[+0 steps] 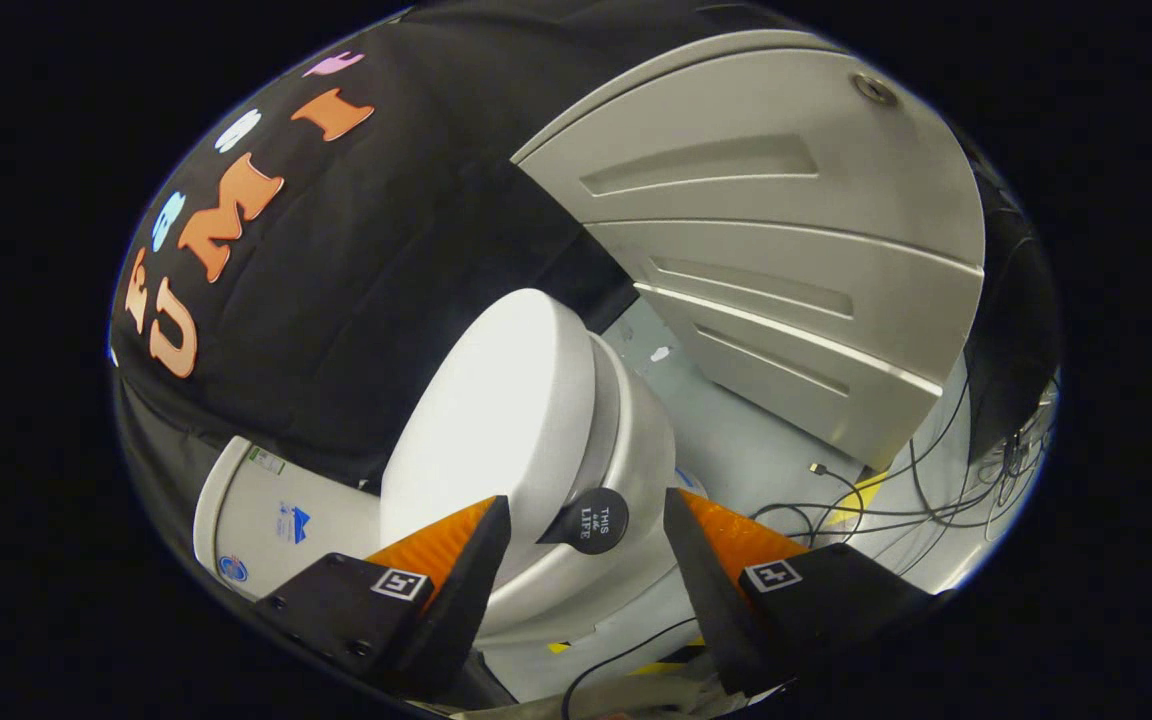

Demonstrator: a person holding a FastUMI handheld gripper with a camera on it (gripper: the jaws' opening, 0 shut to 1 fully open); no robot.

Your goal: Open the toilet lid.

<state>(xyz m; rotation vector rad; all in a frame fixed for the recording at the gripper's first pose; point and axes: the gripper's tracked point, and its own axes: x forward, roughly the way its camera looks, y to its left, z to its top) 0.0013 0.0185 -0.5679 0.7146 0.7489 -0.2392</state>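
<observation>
The white toilet lid (496, 420) lies down on the seat and bowl (641, 455), tilted in the gripper view. A round black tab (591, 520) sticks out from the lid's front edge. My gripper (586, 508) is open, its fingers wide apart. The tab sits between the two fingertips, with a gap to the finger on each side. The left finger (456, 570) overlaps the lid's rim and the right finger (711, 570) stands off the bowl's side. The white tank (266, 520) shows beyond the left finger.
A grey ribbed panel (786, 250) stands beyond the toilet on the right. Black cables (886, 500) and yellow tape (861, 495) lie on the pale floor (736, 430) by the right finger. Black cloth hangs behind the tank.
</observation>
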